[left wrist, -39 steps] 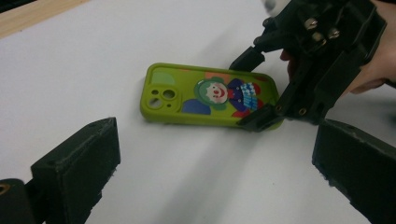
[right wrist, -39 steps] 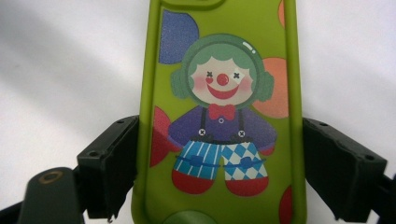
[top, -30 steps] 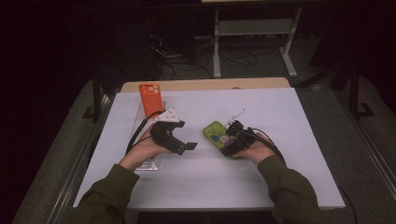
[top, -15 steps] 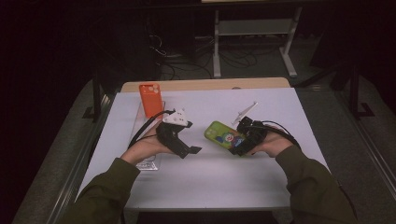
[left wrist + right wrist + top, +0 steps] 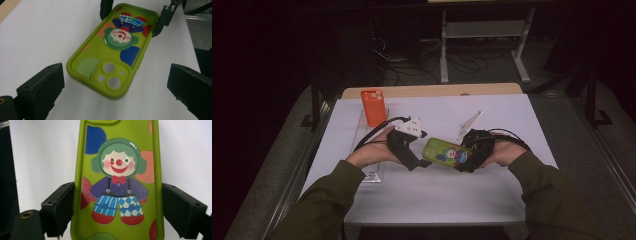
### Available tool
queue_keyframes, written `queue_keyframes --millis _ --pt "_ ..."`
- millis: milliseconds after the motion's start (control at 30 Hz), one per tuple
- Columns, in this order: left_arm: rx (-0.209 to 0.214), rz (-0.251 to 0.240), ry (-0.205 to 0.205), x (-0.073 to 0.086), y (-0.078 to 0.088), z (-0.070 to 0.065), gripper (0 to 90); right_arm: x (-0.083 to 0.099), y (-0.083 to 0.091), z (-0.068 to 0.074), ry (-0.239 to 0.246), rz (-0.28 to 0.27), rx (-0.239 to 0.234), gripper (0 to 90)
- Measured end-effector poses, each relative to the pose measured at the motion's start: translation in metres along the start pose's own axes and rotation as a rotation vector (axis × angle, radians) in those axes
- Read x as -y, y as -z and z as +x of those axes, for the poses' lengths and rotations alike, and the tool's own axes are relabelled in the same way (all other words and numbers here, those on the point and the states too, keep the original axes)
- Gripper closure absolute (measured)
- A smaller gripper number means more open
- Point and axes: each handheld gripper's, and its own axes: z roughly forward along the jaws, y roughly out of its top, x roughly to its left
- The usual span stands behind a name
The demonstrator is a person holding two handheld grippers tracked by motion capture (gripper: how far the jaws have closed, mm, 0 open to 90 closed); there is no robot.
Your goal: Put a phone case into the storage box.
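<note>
A lime-green phone case (image 5: 446, 152) printed with a clown is held just above the white table (image 5: 512, 110), near its middle. My right gripper (image 5: 467, 161) is shut on its right end; in the right gripper view the jaws (image 5: 117, 212) press both long edges of the case (image 5: 117, 170). My left gripper (image 5: 418, 161) is open at the case's left end. In the left gripper view its jaws (image 5: 115, 87) stand wide apart on either side of the camera-hole end of the case (image 5: 110, 57) without touching it.
An orange phone case (image 5: 373, 106) stands upright at the back left on a clear stand (image 5: 371, 176) that runs toward the front. A white angled bracket (image 5: 469, 124) lies behind my right gripper. Dark floor, shelving and cables lie beyond the table's far edge.
My right hand has swung out to the right, turning the green case so it lies left to right. The left gripper has edged right, up to the case's camera end.
</note>
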Motion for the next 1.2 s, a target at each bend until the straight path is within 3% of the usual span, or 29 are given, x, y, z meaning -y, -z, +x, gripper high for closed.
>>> queue_keyframes --millis 300,367,567,733,833,1200 --pt "0.08 0.042 -0.063 -0.005 -0.012 -0.002 0.7 -0.017 -0.005 0.007 0.117 0.016 -0.06 15.5" --pt "0.093 0.045 -0.051 -0.005 -0.015 -0.004 0.7 -0.021 -0.005 0.009 0.136 0.015 -0.072 15.5" --pt "0.115 0.092 -0.065 -0.002 -0.02 -0.005 1.0 -0.028 -0.005 0.013 0.167 0.008 -0.09 15.5" --pt "0.123 0.101 -0.064 -0.001 -0.022 -0.005 1.1 -0.031 -0.004 0.014 0.175 0.009 -0.101 15.5" --pt "0.127 0.109 -0.067 -0.001 -0.022 -0.005 9.9 -0.031 -0.004 0.014 0.181 0.008 -0.099 15.5" --pt "0.147 0.12 -0.081 0.0 -0.02 -0.005 13.0 -0.031 -0.005 0.016 0.188 0.008 -0.119 15.1"
